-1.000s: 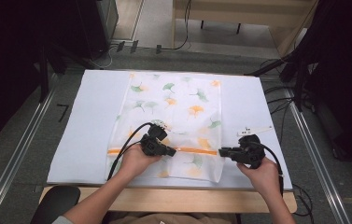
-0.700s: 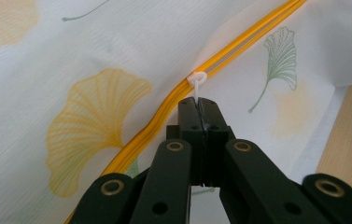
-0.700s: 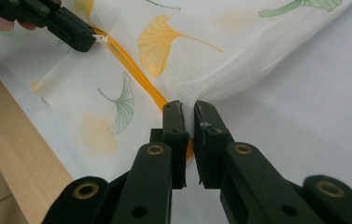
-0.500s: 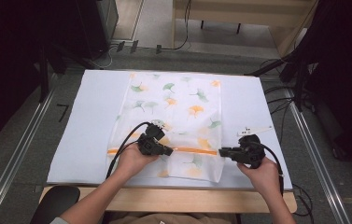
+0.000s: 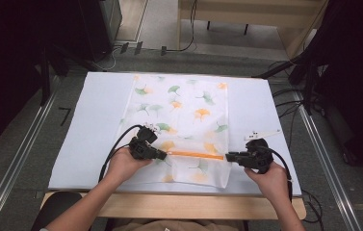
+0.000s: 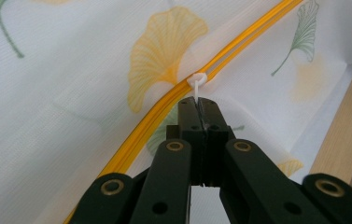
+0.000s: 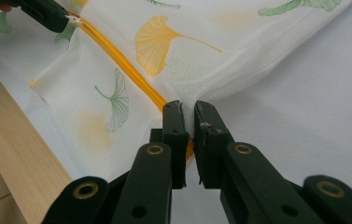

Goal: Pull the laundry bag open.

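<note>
Low in the high view, the left gripper [image 5: 162, 155] has its jaws clamped on the white pull tab [image 6: 197, 82] of the orange zipper [image 5: 196, 154], which crosses the near part of the bag [image 5: 184, 115]. In the left gripper view the tab sits at centre frame, pinched between the jaw tips. At lower right of the high view, the right gripper [image 5: 228, 156] has its jaws clamped on the bag's edge at the zipper's other end; in the right gripper view a fold of mesh passes between the tips.

The step looks like running the slider along the zipper. To do it well, the right gripper should hold its end taut and still, while the left pulls straight along the orange line, low and level, so the thin tab does not slip out or the mesh bunch.

The bag lies flat on the white table [image 5: 87, 125], from lower centre up to upper centre of the frame. It looks empty, though the printed mesh makes that hard to tell.
</note>
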A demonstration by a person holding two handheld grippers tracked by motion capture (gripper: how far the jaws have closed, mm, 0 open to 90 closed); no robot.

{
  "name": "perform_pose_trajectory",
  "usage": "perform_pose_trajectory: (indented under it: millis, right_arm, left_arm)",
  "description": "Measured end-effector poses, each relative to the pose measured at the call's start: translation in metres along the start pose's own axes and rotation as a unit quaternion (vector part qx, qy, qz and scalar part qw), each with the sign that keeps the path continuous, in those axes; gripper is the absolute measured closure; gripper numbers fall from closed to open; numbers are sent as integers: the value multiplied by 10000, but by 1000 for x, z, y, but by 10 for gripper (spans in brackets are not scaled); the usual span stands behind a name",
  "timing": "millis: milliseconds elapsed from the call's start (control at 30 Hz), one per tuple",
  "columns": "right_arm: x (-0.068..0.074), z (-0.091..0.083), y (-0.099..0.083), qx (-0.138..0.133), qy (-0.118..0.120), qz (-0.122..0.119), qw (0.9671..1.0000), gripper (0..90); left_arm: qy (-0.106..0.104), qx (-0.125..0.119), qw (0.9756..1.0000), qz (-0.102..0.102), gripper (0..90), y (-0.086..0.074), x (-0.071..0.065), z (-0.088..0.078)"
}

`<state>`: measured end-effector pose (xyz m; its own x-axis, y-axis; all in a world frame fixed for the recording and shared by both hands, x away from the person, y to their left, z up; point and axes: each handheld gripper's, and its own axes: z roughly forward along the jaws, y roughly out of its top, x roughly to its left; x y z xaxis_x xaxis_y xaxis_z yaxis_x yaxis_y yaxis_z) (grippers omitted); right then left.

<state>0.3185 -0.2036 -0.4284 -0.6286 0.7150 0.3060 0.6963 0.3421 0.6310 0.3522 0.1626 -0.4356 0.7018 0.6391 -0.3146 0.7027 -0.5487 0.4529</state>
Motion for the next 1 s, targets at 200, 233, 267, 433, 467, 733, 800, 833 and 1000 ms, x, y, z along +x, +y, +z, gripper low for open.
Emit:
perform_pose_trajectory:
  millis: [200,233,267,433,467,733,800,833,1000]
  right_arm:
    - [0,1,0,15,-3,-19,10000,860]
    - [0,1,0,15,-5,-14,10000,859]
    - [0,1,0,15,-5,-14,10000,859]
    - [0,0,0,12,7,0,10000,860]
    - [0,0,0,19,11,-16,10000,860]
    - [0,1,0,20,12,-14,10000,859]
    - [0,1,0,21,7,-21,10000,859]
    - [0,1,0,28,14,-23,10000,859]
    - [-1,1,1,41,4,-30,10000,858]
  left_arm:
    - [11,-36,10000,-25,900,-3,2,-4]
    - [-6,-33,10000,-33,900,-3,2,-3]
    - [-6,-33,10000,-33,900,-3,2,-3]
    - [-16,-28,10000,-42,900,-3,3,-2]
    - [-14,-32,10000,-42,900,-3,3,-2]
    - [-41,4,10000,-74,900,-3,5,-3]
    - [-43,-5,10000,-81,900,-4,5,-3]
    - [-24,13,10000,-75,900,-4,6,-4]
    - [12,-12,9999,-145,900,-8,11,-9]
